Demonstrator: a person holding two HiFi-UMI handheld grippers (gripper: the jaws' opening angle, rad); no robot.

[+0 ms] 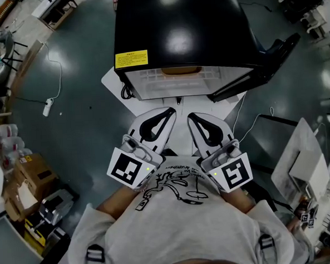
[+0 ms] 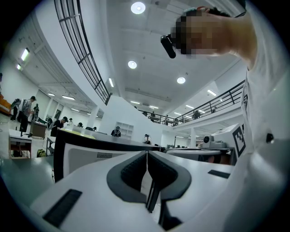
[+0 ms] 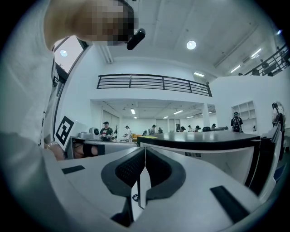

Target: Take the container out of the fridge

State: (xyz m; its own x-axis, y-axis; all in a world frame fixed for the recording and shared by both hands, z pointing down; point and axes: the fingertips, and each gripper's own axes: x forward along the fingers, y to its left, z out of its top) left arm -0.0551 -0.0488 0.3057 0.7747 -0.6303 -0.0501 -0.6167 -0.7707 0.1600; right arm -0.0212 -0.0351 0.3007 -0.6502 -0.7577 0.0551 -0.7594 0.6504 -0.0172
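A: Surface and room?
B: A black mini fridge (image 1: 181,27) is seen standing on a white tabletop (image 1: 113,81), with dark grey floor (image 1: 80,111) all round. Its door (image 1: 261,67) is swung open to the right and a yellow label (image 1: 131,59) is stuck on its top edge. Cardboard boxes (image 1: 33,170) are piled at the left and a power strip (image 1: 47,107) lies on the floor.

A: Container?
B: Only an orange-brown sliver of the container (image 1: 181,70) is seen, inside the fridge on the white shelf, right under the top edge. It is touched by neither gripper.

A: Grippers?
B: Both are held close against the person's grey shirt (image 1: 170,223), pointed at the open fridge and short of it. The left gripper (image 1: 171,111) is pressed together with nothing between its pads. The same is noted for the right gripper (image 1: 191,117). The marker cubes (image 1: 126,167) are turned up toward the head camera.

A: Anything given by one view only?
B: The shelf and container are shown only by the head view. In the gripper views the left gripper (image 2: 147,154) and right gripper (image 3: 144,152) are seen level with the fridge top (image 3: 204,138). Behind it a tall white hall is shown, with a mezzanine railing (image 3: 154,81), round ceiling lights (image 2: 138,7) and people (image 2: 25,111) at desks far back.
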